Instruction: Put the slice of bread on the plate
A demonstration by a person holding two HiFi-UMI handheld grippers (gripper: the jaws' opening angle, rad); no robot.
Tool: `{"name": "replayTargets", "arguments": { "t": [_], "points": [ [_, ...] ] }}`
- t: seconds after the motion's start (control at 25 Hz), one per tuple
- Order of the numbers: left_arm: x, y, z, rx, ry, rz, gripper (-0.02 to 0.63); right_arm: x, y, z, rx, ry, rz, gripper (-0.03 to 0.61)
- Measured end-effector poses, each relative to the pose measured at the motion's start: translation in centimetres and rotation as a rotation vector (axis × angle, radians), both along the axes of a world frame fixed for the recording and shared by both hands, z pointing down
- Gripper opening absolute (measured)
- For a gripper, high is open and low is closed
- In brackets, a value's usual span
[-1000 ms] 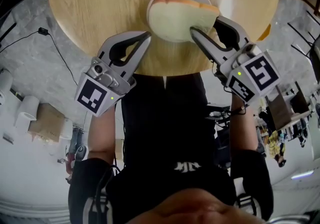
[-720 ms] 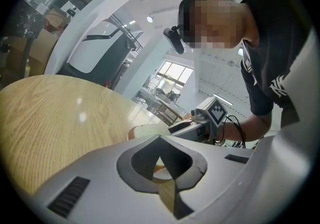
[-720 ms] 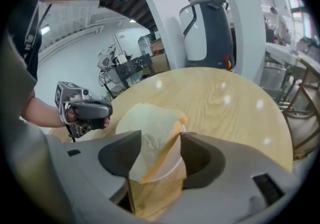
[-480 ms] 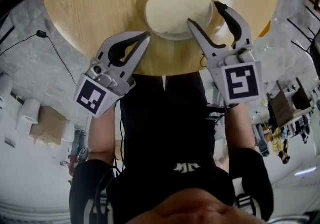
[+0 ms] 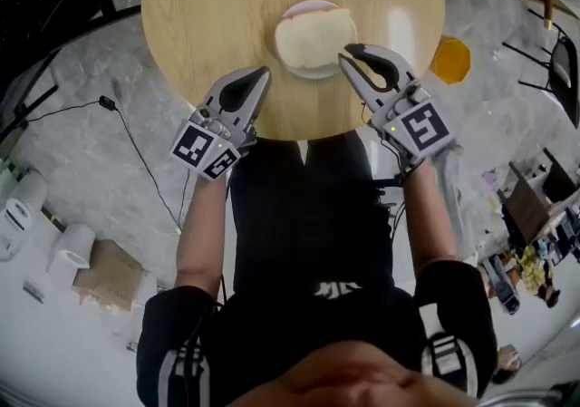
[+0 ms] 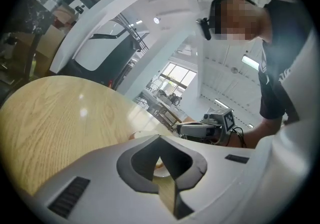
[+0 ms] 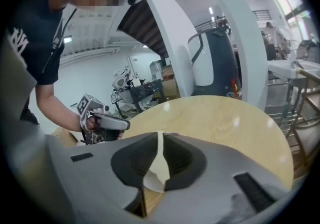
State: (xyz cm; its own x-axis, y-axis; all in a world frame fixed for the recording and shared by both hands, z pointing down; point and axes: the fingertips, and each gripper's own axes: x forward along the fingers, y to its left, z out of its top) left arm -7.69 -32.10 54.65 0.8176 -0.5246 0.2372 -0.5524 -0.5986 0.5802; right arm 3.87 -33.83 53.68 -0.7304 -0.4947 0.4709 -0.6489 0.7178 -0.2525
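Wooden round table (image 5: 217,15) fills the top of the head view. The left gripper (image 5: 263,72), at eight o'clock from the white plate (image 5: 306,4), is clenched on nothing. The right gripper (image 5: 347,56), at the plate's four o'clock, has its jaws closing, almost together, with nothing between them. The plate sits toward the table's six o'clock, and the slice of bread (image 5: 313,36) lies on it.

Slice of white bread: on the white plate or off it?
On it. The slice of white bread lies flat on the white plate on the round wooden table, covering most of it.
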Motion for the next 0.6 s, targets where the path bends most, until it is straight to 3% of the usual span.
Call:
{"name": "replayTargets", "arguments": {
  "t": [0.08,0.28,0.6],
  "points": [
    [-0.3,0.0,-1.2,-0.004,0.017,0.029,0.012,-0.2,0.4,-1.8,0.005,-0.01,0.0,0.005],
    [0.2,3.9,-3.4,-0.055,0.042,0.097,0.012,-0.6,3.5,-6.1,-0.039,-0.133,-0.021,0.003],
    [1.4,5.2,-9.6,0.075,0.049,0.141,0.012,0.1,4.1,-14.8,0.15,-0.278,-0.034,0.003]
  ]
}}
